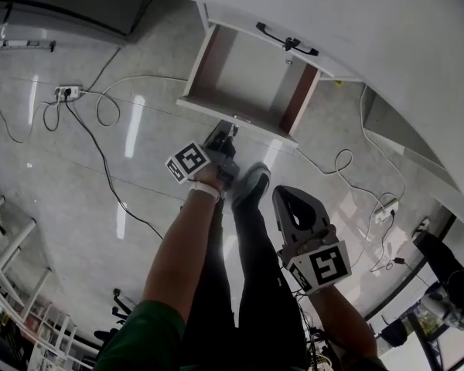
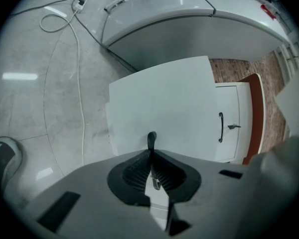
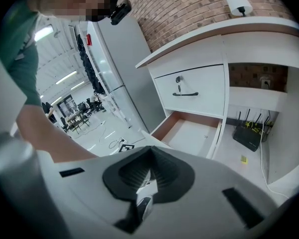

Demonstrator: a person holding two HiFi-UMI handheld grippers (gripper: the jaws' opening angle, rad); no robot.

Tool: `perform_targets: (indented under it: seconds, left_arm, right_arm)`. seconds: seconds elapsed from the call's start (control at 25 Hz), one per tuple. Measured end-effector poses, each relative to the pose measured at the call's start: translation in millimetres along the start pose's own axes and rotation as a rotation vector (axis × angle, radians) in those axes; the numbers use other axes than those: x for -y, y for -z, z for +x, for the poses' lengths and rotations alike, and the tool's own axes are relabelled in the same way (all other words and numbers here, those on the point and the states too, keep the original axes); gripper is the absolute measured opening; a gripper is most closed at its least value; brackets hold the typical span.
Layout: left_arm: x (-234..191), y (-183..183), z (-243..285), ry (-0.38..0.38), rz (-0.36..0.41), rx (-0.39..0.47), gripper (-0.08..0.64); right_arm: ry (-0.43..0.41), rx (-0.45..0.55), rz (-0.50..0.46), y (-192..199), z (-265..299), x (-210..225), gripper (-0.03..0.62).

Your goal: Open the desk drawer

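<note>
Over a glossy grey floor strewn with cables, I see the drawer pulled out of the white table at the far side, its front facing me and running left to right, my left claw clenched on its handle, my right claw clenched on nothing nearer me.

We are looking down at a shiny grey tile floor. A white power strip is lying on it, with a white cord curling away and a black cord running across the tiles. Another power strip is lying further off. A white desk is standing on the floor. Under it, a black router is sitting by a small yellow bit. A grey shoe is standing on the tiles.
</note>
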State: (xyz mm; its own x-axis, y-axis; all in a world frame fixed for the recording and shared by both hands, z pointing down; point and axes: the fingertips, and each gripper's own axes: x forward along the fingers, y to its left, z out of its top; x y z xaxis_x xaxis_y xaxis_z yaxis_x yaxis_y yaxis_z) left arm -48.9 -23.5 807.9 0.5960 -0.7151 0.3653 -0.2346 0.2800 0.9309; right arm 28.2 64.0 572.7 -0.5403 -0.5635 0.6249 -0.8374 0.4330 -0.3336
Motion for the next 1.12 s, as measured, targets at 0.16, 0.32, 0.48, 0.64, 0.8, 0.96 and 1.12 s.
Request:
perform_targets:
  seconds: [0.16,0.32,0.48,0.64,0.8,0.96,1.12]
  left_arm:
    - [-15.1,4.0,2.2,-0.048,0.045,-0.036,0.021]
    - [-29.5,5.3,2.8,-0.084,0.053,-0.044,0.020]
    - [-40.3,4.9,4.9,-0.112,0.050,-0.030,0.020]
    - [-44.9,5.3,4.9,-0.131,0.053,-0.029,0.020]
    - [-48.3,6.5,4.9,-0.151,0.049,-0.036,0.021]
    - [-54.0,6.1,5.9,-0.177,0.055,-0.039,0.020]
    - [-62.0,6.6,5.1,-0.228,0.065,-0.036,0.021]
  right_arm:
    - [-0.003,-0.030,0.007,14.8,-1.0,-1.9,0.002]
    - [-0.003,-0.064,0.017,28.1,-1.9,0.8,0.002]
    - [0.006,-0.048,0.028,30.4,-2.4,9.3,0.002]
    - [0.014,-0.086,0.047,35.8,-3.8,12.9,0.002]
    - [0.017,-0.110,0.041,37.1,-4.9,14.7,0.002]
    - [0.007,-0.110,0.048,36.6,-3.9,11.6,0.002]
    - [-0.004,-0.145,0.029,42.3,-7.7,7.2,0.002]
